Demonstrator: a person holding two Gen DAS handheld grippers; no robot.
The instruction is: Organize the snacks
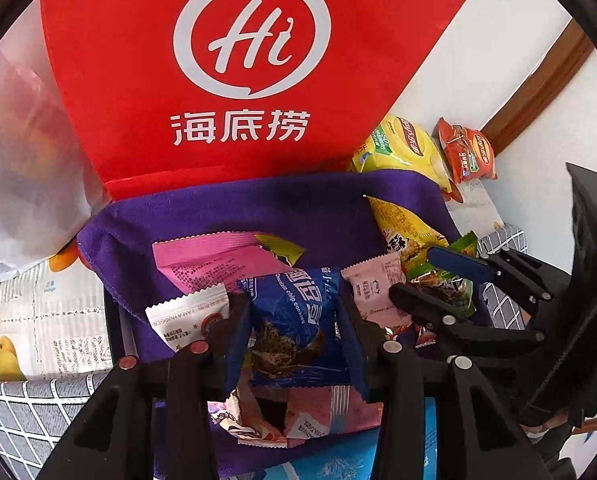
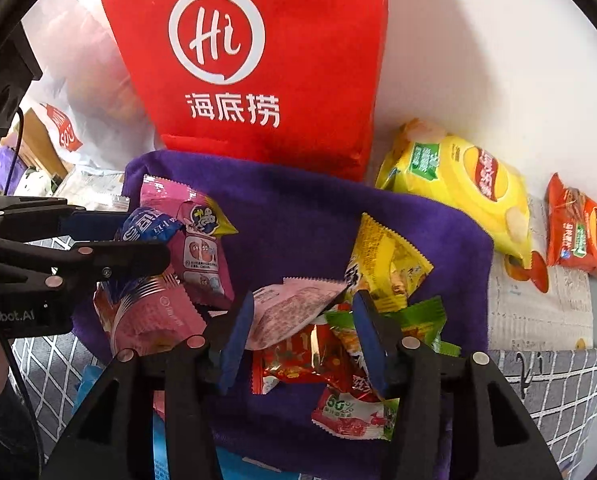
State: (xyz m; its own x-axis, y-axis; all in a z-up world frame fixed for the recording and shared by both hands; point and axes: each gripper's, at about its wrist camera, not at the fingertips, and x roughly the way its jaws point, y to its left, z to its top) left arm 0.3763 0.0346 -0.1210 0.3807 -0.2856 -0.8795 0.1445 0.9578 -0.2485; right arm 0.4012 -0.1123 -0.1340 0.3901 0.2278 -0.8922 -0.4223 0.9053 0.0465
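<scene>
Two grippers work over the same purple cloth, so mind the crowding first. Your left gripper is clamped on the blue cookie packet: both blue pads press its sides and the wrapper bulges between them. Your right gripper has its jaws apart, with nothing pinched; the red wrapper and a corner of the pale pink packet lie between the pads, untouched as far as the view shows. Around them sit the yellow packet, a green wrapper and, over by the left gripper, a bright pink packet. Behind the cloth stands the red paper bag, and just beside the cloth, against the wall, lie a big yellow crisp bag and a small orange crisp bag. To do this step well, keep the left grip steady and lift the blue packet straight up, so its tail does not drag the white packet lying against it. With the right, pick one wrapper only; the pile overlaps, so centre the pads on the red one's body, not on a crimped edge, which will likely slip. Close gently, since these wrappers crush easily. Move one hand at a time, because the grippers are near each other.
</scene>
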